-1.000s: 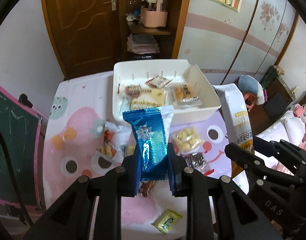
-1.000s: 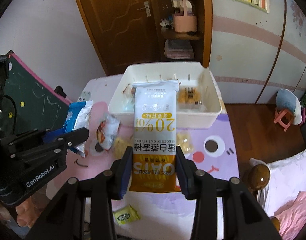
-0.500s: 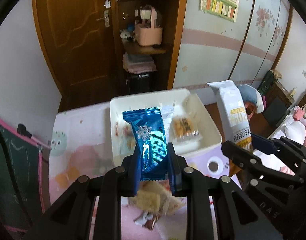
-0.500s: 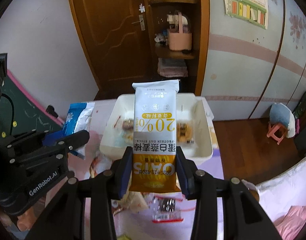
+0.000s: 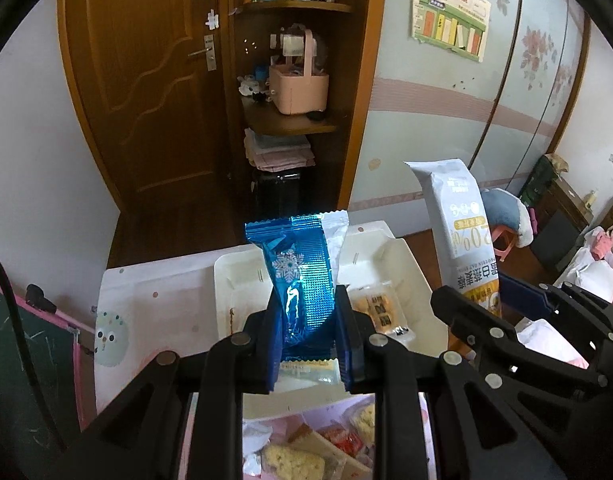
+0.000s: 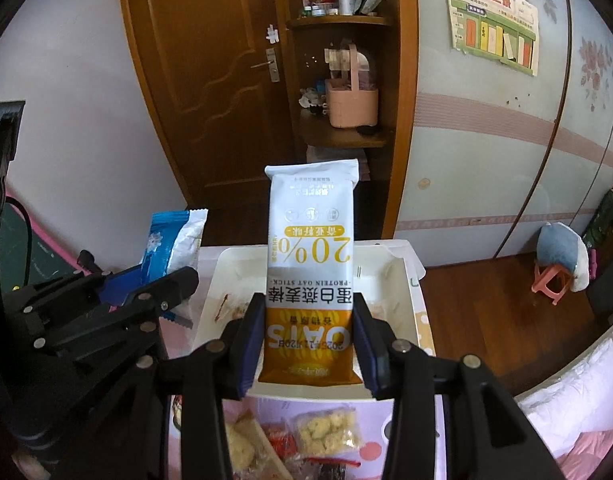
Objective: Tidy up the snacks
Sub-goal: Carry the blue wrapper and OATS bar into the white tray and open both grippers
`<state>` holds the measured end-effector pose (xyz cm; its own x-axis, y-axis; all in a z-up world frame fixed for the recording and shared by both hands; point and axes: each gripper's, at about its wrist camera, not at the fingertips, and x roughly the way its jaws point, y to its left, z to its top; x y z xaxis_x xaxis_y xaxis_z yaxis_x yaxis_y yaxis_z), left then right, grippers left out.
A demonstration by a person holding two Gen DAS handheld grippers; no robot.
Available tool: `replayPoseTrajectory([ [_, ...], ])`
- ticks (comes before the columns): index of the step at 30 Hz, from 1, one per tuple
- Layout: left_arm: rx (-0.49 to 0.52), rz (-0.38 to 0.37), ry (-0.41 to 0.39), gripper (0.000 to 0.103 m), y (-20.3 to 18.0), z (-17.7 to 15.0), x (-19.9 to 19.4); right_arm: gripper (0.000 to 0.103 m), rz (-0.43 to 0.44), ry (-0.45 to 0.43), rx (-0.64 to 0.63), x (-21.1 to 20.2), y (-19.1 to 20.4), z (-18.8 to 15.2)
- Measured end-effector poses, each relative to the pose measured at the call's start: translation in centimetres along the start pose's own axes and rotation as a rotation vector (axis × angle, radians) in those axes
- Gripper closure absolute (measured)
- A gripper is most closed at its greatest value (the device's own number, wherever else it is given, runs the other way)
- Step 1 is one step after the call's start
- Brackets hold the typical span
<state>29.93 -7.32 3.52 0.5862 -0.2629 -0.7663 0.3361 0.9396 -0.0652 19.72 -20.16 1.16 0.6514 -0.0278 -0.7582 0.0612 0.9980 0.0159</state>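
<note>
My left gripper (image 5: 309, 330) gripped the blue snack pack (image 5: 302, 280) tight in its jaws, up above the white tray (image 5: 410, 264). My right gripper (image 6: 308, 342) squeezed the oat stick pack (image 6: 310, 264) over the tray's near edge. More snacks (image 6: 326, 432) lay on the pink surface (image 5: 154, 300) by that edge. Open floor (image 6: 482, 292) lay to the right, past the tray's right wall.
</note>
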Motion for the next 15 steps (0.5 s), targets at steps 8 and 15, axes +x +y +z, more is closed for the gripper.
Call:
replayPoseTrajectory([
  [8,-0.006,0.015,0.054,0.082,0.6,0.8,4.9,0.061,-0.039,0.069,0.013,5.0,-0.9,0.6],
  [15,-0.015,0.040,0.112,0.082,1.4,0.7,9.4,0.061,-0.070,0.148,0.024,9.2,-1.8,0.3],
])
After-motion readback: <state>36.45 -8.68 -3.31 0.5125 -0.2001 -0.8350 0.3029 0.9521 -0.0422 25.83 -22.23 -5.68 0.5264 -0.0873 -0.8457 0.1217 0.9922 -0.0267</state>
